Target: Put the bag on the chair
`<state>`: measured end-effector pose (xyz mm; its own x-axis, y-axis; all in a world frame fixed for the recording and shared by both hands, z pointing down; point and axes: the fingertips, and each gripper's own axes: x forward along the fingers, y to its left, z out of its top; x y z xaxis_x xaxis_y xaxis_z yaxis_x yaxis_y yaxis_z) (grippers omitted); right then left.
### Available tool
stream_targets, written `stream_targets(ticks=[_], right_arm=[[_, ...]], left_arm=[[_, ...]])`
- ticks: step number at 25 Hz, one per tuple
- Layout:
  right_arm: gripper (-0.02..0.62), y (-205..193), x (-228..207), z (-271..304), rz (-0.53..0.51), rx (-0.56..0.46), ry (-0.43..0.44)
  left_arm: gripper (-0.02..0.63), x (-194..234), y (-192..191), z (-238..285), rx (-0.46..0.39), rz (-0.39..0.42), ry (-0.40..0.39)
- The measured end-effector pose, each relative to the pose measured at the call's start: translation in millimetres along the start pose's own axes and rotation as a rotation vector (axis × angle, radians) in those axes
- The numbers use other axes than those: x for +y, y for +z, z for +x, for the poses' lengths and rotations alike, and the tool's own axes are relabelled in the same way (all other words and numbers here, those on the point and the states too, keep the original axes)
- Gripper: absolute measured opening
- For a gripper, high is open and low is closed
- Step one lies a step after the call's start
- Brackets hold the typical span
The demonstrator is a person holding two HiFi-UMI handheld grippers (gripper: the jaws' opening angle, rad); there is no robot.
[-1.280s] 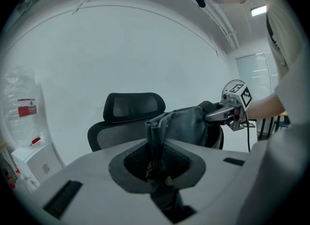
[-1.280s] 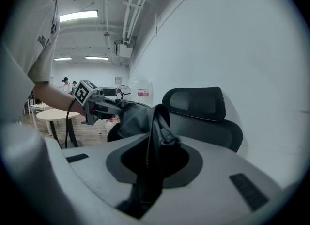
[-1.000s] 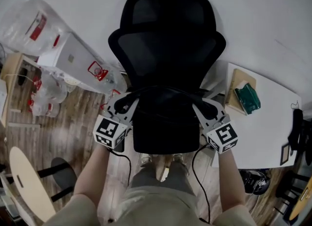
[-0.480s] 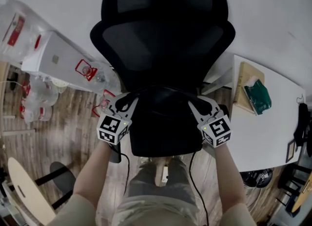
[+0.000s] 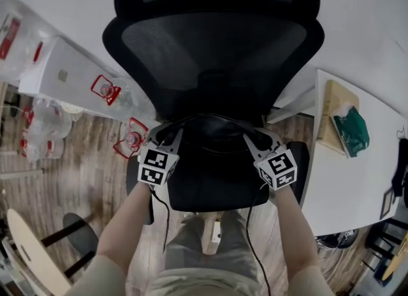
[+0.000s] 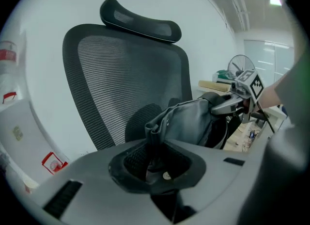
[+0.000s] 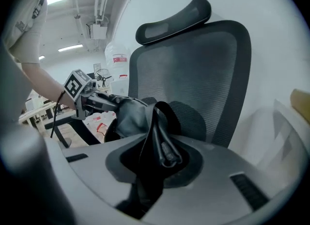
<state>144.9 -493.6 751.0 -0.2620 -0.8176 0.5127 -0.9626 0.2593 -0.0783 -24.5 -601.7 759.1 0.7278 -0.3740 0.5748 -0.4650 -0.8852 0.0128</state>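
Note:
A black soft bag (image 5: 211, 134) hangs stretched between my two grippers over the seat of a black mesh office chair (image 5: 213, 52). My left gripper (image 5: 167, 136) is shut on the bag's left end (image 6: 160, 129); in the left gripper view the bag (image 6: 193, 120) runs away toward the other gripper. My right gripper (image 5: 254, 139) is shut on the bag's right end and strap (image 7: 162, 141), and the rest of the bag (image 7: 128, 117) runs left from it. The chair's backrest (image 6: 131, 83) and headrest (image 7: 174, 20) rise just behind the bag.
A white table (image 5: 357, 173) with a green cloth (image 5: 350, 132) on a wooden board stands at the right. White boxes and clear plastic bags (image 5: 57, 78) lie at the left on the wooden floor. A pale round stool (image 5: 29, 244) is at the lower left. My legs are below the seat.
Both grippers have moved forward with the bag toward the chair's backrest; the chair now fills more of the head view. Both grips look unchanged.

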Motion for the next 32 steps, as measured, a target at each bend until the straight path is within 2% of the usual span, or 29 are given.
stream_targets(ticks=[6,10,12,16,20,24,29,32], right_arm=[[0.089,-32,-19,14,0.032,0.019,-0.029],[0.094,-57,-25,25,0.036,0.058,-0.014],[0.094,-69,-23,33,0.034,0.076,0.001],[0.095,-82,-30,43,0.046,0.078,0.001],[0.121,-90,-44,49,0.101,0.082,-0.022],[0.178,-92,-53,48,0.171,0.12,-0.042],[0.247,-86,-47,33,0.182,0.193,-0.066],[0.252,-72,-40,18,0.189,0.193,-0.082]], left_arm=[[0.069,-6,-15,31,0.059,-0.005,-0.007],[0.069,-9,-44,49,0.089,-0.073,-0.02],[0.069,-9,-59,55,0.109,-0.079,-0.007],[0.071,-8,-69,67,0.102,-0.08,0.013],[0.08,-6,-68,78,0.105,-0.076,0.036],[0.121,1,-64,83,0.131,-0.09,0.092],[0.196,1,-63,72,0.149,-0.14,0.114],[0.221,-2,-47,58,0.132,-0.151,0.115]])
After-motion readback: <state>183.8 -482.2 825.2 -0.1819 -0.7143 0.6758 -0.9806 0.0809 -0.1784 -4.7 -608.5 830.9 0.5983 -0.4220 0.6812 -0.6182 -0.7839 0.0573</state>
